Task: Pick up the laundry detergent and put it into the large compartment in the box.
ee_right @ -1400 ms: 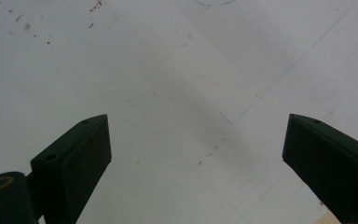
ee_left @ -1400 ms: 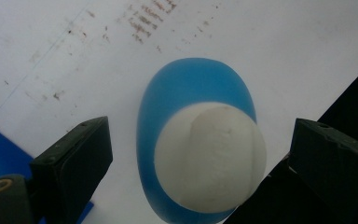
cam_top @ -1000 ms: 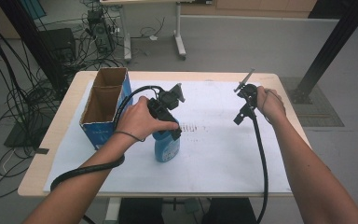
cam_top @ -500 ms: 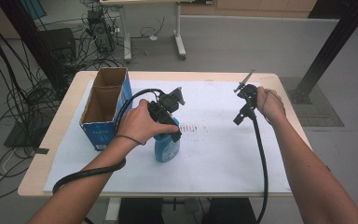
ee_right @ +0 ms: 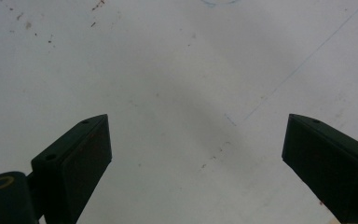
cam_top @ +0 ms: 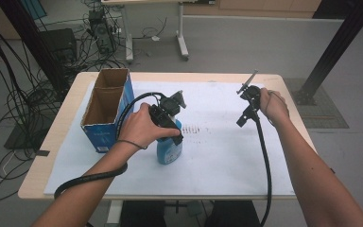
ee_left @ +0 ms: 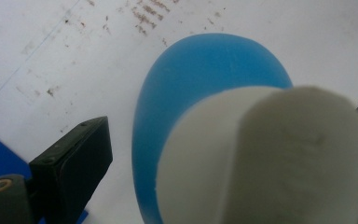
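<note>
A white paper sheet (cam_top: 217, 156) covers the wooden table (cam_top: 52, 156), with an open blue cardboard box (cam_top: 105, 111) near its left edge. Just right of the box stands a translucent blue bottle (cam_top: 169, 149) with a white cap, upright, long axis vertical, cap upward. The left gripper (cam_top: 168, 118) sits over the bottle's top, jaws either side of the cap; whether they touch it cannot be told. The right gripper (cam_top: 246, 106) hovers near the right edge, jaws spread wide and empty.

Blue bottle (cam_top: 169, 150) with white cap (ee_left: 279, 158); blue box (cam_top: 105, 111), brown inside; white, brown-speckled sheet (cam_top: 217, 156).
</note>
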A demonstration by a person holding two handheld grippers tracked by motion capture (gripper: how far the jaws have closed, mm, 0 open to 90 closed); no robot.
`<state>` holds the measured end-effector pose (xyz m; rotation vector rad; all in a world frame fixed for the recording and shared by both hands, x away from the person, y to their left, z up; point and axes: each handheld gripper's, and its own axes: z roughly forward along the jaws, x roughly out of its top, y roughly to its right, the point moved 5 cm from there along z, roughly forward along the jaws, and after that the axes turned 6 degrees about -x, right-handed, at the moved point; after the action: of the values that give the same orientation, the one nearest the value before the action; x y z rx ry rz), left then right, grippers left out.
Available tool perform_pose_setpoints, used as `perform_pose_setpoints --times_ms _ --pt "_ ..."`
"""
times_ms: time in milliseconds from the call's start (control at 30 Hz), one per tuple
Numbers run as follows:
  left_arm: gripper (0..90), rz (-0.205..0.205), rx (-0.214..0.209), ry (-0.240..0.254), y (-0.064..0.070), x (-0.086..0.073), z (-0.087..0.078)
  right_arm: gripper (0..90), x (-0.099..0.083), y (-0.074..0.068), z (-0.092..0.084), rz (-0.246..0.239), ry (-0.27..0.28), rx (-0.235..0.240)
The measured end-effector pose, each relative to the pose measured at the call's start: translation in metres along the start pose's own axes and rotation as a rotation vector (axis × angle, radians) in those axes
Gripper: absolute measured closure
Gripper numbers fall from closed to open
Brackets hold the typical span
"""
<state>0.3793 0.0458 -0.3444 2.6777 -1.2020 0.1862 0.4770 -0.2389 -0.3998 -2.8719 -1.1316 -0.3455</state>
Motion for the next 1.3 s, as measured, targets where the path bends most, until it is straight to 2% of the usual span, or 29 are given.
perform_pose_setpoints --times_ms 1300 --pt "6.5 -0.005 0.001 0.009 0.0006 -0.0002 -0.0044 7.9 -0.0015 0.0014 -0.0028 0.004 0.007 0.001"
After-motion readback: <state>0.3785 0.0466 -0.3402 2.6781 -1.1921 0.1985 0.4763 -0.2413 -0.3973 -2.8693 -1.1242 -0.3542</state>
